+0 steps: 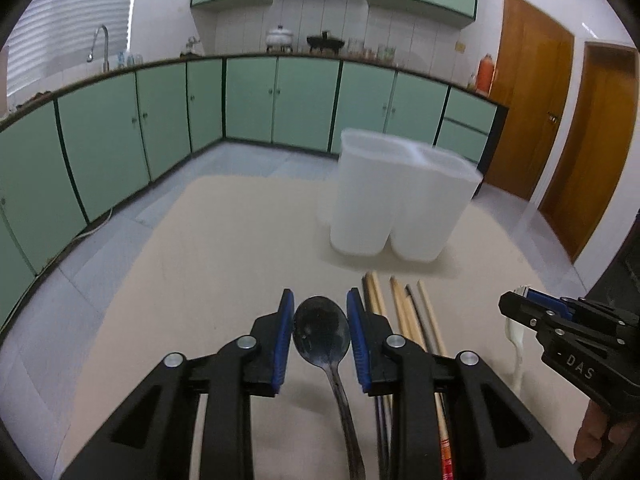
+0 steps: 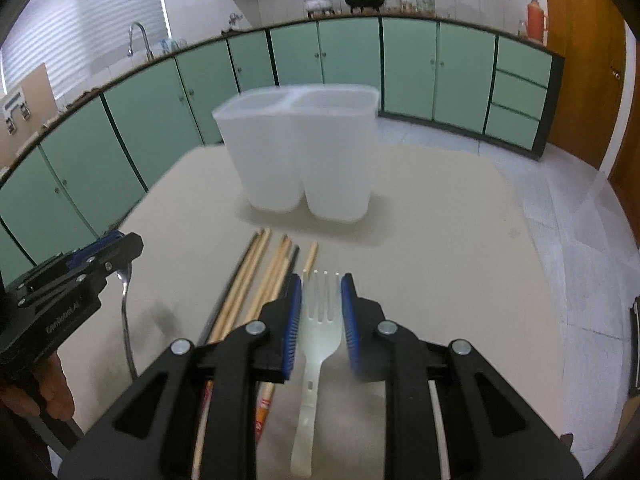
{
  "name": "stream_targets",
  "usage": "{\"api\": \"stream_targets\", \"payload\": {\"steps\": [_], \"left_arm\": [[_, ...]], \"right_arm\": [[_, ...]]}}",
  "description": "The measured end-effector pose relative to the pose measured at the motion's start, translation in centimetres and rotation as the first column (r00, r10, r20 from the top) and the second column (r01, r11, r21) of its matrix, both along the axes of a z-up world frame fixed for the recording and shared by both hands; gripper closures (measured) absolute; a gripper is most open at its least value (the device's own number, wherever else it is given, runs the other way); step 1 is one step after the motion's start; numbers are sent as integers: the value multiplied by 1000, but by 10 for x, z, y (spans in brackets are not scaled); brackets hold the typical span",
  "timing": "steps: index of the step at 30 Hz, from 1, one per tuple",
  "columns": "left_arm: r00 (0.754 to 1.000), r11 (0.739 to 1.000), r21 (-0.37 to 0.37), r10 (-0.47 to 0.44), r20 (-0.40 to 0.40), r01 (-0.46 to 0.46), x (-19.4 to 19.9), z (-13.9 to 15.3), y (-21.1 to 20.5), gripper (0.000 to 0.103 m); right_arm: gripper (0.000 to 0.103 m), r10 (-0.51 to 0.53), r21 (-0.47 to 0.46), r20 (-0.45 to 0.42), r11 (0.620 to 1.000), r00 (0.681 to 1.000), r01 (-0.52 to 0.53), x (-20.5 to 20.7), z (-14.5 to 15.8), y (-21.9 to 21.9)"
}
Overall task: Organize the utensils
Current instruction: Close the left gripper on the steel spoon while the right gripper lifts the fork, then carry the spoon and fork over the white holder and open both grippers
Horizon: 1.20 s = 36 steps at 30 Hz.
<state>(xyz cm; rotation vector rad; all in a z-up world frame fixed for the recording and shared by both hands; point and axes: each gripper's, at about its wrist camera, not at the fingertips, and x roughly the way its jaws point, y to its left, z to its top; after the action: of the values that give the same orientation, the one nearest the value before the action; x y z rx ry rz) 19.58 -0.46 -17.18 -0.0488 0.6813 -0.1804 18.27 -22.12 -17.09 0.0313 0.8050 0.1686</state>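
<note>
Left tool [image 1: 320, 334] clamped on the dark metal spoon's [image 1: 322, 332] bowl, right tool [image 2: 321, 314] clamped on the pale plastic fork [image 2: 320, 324], both handles trailing back, the white twin-compartment plastic holder [image 2: 298, 156] standing dead ahead on the beige bench [image 2: 440, 260], nearer the right

beige table [image 2: 440, 216], matte and plain, reaching out toward a pale tiled floor [image 2: 560, 200]. toward the far side, standing upright on it, a translucent white two-compartment utensil holder [image 2: 308, 152]. nearer, lying flat, a loose bundle of wooden chopsticks [image 2: 256, 280] with one dark stick among them, tips pointing at the holder, well short of touching it. red-printed ends at the near edge.
</note>
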Motion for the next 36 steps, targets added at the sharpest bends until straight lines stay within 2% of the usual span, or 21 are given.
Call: {"api": "stream_targets", "payload": {"steps": [8, 18, 24, 30, 36], "left_arm": [[992, 999, -29, -12, 126, 16, -4, 36, -1, 77], [987, 998, -55, -15, 163, 24, 1, 49, -3, 77], [975, 997, -74, -7, 221, 24, 7, 75, -1, 77], [943, 993, -111, 3, 331, 36, 21, 123, 1, 77], [905, 988, -146, 10, 424, 58, 54, 166, -7, 77]], "right_arm": [[84, 20, 23, 115, 999, 993, -23, 11, 39, -5], [84, -7, 42, 155, 999, 988, 0, 22, 49, -20], [84, -11, 64, 230, 998, 973, -4, 38, 78, -29], [84, -1, 75, 334, 997, 943, -26, 68, 119, -35], [84, 7, 90, 420, 995, 908, -49, 105, 150, -37]]}}
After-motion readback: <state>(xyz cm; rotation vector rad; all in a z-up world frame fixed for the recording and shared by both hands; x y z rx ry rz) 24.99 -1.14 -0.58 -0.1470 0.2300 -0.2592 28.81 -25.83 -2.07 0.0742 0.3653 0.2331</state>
